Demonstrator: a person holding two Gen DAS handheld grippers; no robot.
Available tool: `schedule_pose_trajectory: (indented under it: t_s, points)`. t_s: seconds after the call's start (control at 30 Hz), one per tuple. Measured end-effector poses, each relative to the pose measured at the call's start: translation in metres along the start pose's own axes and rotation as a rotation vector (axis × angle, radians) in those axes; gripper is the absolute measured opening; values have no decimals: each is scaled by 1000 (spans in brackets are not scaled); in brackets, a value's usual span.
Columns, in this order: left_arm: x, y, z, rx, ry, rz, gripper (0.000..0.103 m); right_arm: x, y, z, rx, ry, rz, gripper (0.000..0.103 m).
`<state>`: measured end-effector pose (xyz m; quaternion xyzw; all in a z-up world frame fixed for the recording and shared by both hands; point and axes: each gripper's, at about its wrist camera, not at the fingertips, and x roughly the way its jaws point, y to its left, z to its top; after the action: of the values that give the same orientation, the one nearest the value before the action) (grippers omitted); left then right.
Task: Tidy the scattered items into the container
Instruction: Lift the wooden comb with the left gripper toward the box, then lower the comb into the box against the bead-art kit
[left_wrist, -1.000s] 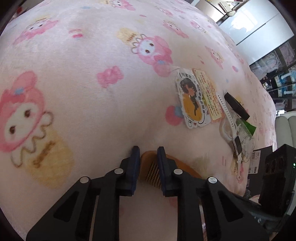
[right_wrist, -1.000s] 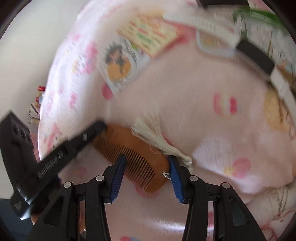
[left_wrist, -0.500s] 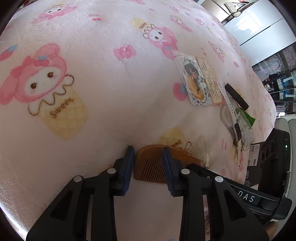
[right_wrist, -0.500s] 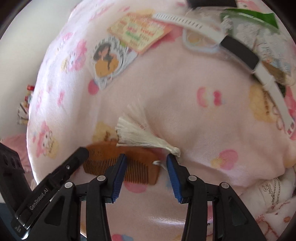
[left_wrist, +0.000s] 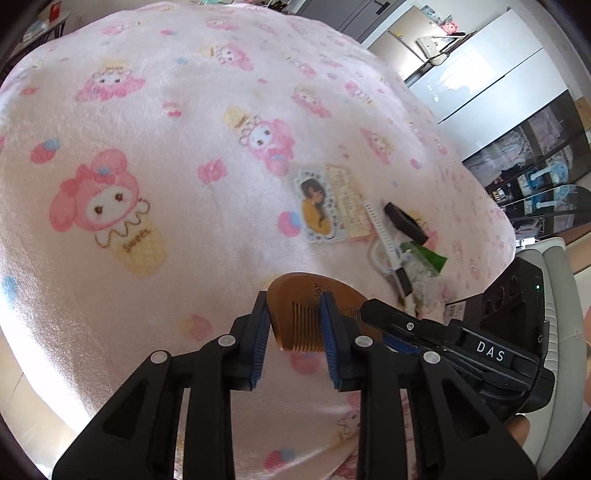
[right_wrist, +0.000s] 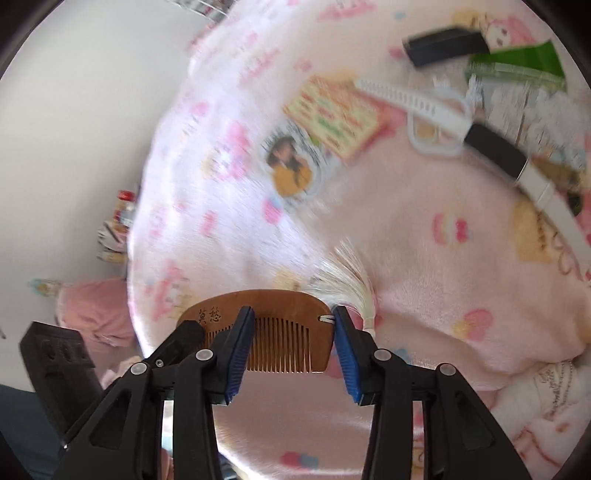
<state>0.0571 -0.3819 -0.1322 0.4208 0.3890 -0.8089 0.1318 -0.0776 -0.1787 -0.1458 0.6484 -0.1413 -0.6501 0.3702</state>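
Both grippers have the brown wooden comb (right_wrist: 258, 314) lifted off the pink blanket: left gripper (left_wrist: 295, 325) pinching one end, right gripper (right_wrist: 291, 332) half-open fingers just closing across it. Best keep it level; no container visible.

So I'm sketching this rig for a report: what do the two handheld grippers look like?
Both are matte black plastic: the left gripper and the right gripper each have two angular fingers with triangular cut-outs, silver rivets and ribbed blue pads. The right one's body carries a white "DAS" label.

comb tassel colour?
Cream-white; the tassel hangs off the brown wooden comb, clearest in the right wrist view.
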Motion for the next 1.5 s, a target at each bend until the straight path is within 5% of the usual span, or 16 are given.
schedule_pose_trajectory:
  t_s: [0.13, 0.33, 0.53, 0.67, 0.8, 1.0, 1.13, 1.3, 1.5]
  points:
    - [-20, -43, 4, 56, -31, -78, 25, -21, 16, 18, -41, -91, 35, 36]
    - [-16, -141, 0, 212, 13, -209, 25, -107, -21, 11, 6, -266, 68, 36]
    - [18, -264, -36, 406, 116, -374, 23, -222, -86, -7, 94, -442, -9, 36]
    - [60, -342, -86, 513, 258, -528, 23, -289, -141, -38, 160, -522, -2, 34]
    - [102, -396, -137, 589, 356, -508, 20, -331, -195, -65, 227, -571, -107, 34]
    - [135, -423, -181, 669, 436, -466, 18, -339, -253, -91, 325, -579, -85, 34]
    - [151, -411, -186, 669, 437, -371, 18, -336, -273, -98, 362, -559, -73, 34]
    - [148, -398, -173, 634, 325, -263, 21, -325, -270, -90, 379, -569, -174, 34]
    - [188, -429, -169, 696, 458, -106, 37, -295, -278, -69, 404, -469, -187, 34]
